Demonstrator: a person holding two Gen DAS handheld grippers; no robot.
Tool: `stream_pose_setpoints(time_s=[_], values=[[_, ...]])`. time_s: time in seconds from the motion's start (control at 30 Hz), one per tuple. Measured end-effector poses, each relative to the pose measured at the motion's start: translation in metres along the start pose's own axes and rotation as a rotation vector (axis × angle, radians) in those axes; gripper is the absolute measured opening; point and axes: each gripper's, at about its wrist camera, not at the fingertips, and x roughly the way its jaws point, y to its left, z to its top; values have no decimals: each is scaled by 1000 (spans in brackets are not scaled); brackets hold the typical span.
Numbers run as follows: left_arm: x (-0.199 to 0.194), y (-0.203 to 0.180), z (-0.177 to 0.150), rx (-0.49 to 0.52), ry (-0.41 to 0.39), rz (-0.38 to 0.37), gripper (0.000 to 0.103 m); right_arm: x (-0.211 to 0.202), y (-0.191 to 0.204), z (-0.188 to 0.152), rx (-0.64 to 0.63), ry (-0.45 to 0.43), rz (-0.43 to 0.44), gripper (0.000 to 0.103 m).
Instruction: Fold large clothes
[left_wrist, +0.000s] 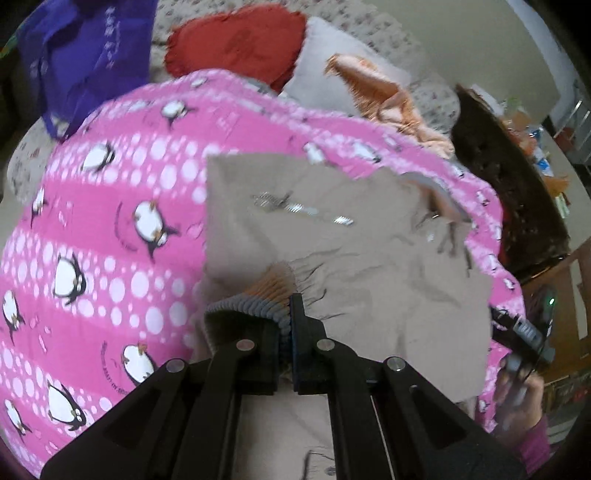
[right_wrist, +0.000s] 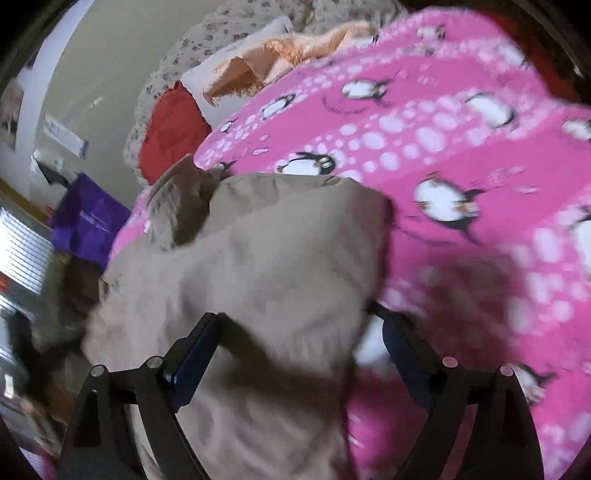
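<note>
A tan jacket (left_wrist: 362, 251) with a silver zipper lies on a pink penguin blanket (left_wrist: 110, 221). My left gripper (left_wrist: 288, 314) is shut on the jacket's grey ribbed cuff (left_wrist: 251, 306), held above the jacket body. In the right wrist view the jacket (right_wrist: 266, 258) is bunched and partly folded on the blanket (right_wrist: 461, 147). My right gripper (right_wrist: 299, 325) is open, its fingers wide apart on either side of the tan fabric, which drapes between them. The right gripper also shows at the right edge of the left wrist view (left_wrist: 524, 332), held by a hand.
A red cushion (left_wrist: 240, 44), a grey pillow (left_wrist: 343, 70) and an orange cloth (left_wrist: 391, 96) lie at the back. A purple bag (left_wrist: 85, 55) stands at the back left. A dark brown piece of furniture (left_wrist: 509, 177) is to the right.
</note>
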Motion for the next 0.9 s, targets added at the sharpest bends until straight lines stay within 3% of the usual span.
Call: stream_pose_setpoints(time_s=[0.03,0.1,0.13,0.23,0.3,0.37,0.43,0.47,0.5,0.57,0.6,0.73,0.8,0.9], values=[[1,3,-2,-5,2,4,2,4,1,3,1,9,29,51],[2,6,-3,-17,6,-9,2,0,10,7,-53,-31,-34,4],[2,7,-3,-19,4,-16,2,-5,16,10,-95,-64,-72,3],[6,5,-1,-13,-8,-25,2,-29,30,27,-197,-122,-122,2],[16,1,-3,-13,-5,-13,2,-34,35,37,-267,-165,-213,1],[31,-1,-5,-18,17,0,3,-25,20,50,-228,-151,-283,1],[42,-1,-9,-33,47,10,3,-10,0,53,-119,-64,-222,2],[43,-2,-10,-30,48,9,3,-11,-3,51,-97,-60,-201,3],[40,-3,-10,-10,37,13,3,-14,-4,46,-86,-65,-180,11],[37,-4,-8,11,29,23,3,-30,1,33,-82,-73,-156,44],[36,-2,-6,8,31,21,4,-39,5,26,-89,-74,-147,70],[33,1,-4,-8,35,1,4,-71,40,-1,-236,-128,-166,70],[25,-3,-4,-8,28,-34,4,-82,70,-18,-327,-147,-115,70],[8,-16,1,20,-5,-64,4,-81,101,-43,-397,-95,48,69]])
